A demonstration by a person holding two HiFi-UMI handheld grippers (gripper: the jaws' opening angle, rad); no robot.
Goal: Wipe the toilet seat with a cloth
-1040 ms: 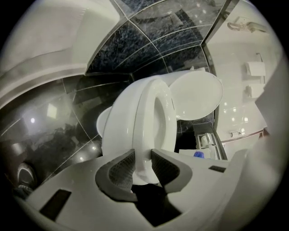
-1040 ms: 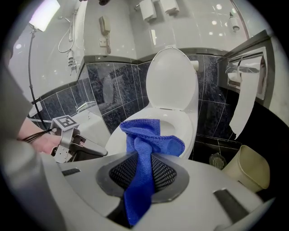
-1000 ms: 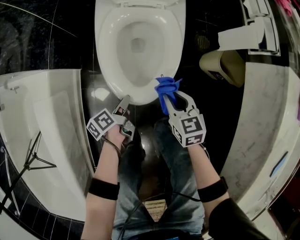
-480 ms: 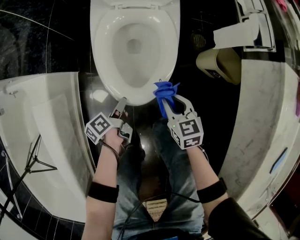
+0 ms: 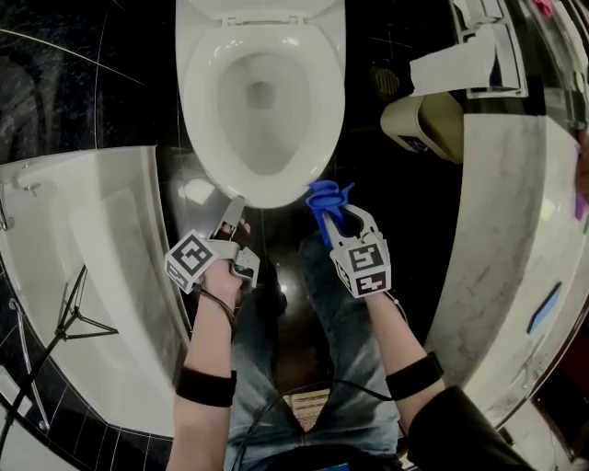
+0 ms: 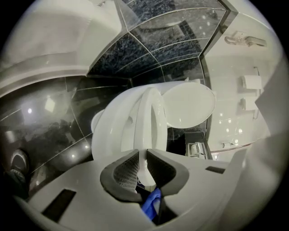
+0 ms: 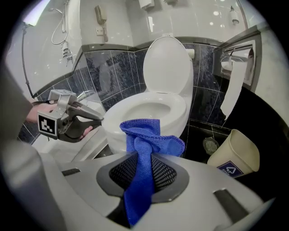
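So far the wiping looks unstarted, as I judge it. Your right gripper [image 5: 333, 210] pinches the blue cloth [image 5: 324, 195] firmly between its pads, bunched above them, with a tail hanging below. The cloth sits just off the seat [image 5: 198, 110] at its lower right rim, near but apparently not touching. The whole ring is left to do.

Your left gripper [image 5: 236, 208] is at the lower left of the rim. Its jaws are closing to a narrow slit. The seat's front edge shows through that slit, but it seems to lie beyond the pads, not gripped.

Room is good over the seat itself, since the lid [image 5: 262, 7] stands up at the top of the frame. The tub [image 5: 92, 230] crowds the left side. At upper right the bin [image 5: 428, 124] stands well apart from the seat, with dark floor [image 5: 386, 202] between them. Your knees fill the lower middle, so reach forward and not down.
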